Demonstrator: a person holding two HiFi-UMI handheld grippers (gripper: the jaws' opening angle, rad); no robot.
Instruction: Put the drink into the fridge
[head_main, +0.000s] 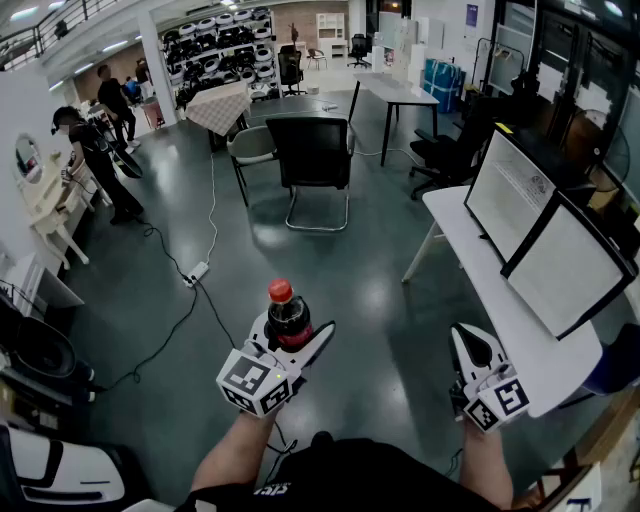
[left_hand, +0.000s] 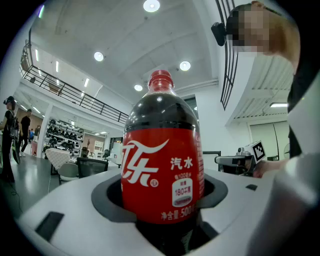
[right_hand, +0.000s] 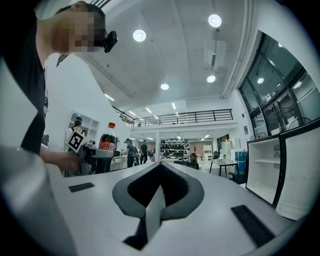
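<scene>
A dark cola bottle (head_main: 287, 315) with a red cap and red label stands upright between the jaws of my left gripper (head_main: 297, 338), which is shut on its lower body and holds it in the air above the grey floor. In the left gripper view the bottle (left_hand: 161, 165) fills the middle, seated in the grey notches of the jaws. My right gripper (head_main: 470, 348) is held beside it on the right, shut, with nothing in it. In the right gripper view its jaws (right_hand: 159, 196) meet at the tips, and the bottle (right_hand: 106, 140) shows small at the left.
A black office chair (head_main: 315, 150) stands straight ahead in the middle of the floor. A white desk (head_main: 500, 290) with white framed boards (head_main: 540, 220) runs along the right. A power strip (head_main: 195, 272) and cable lie on the floor at the left. People (head_main: 95, 160) stand at the far left.
</scene>
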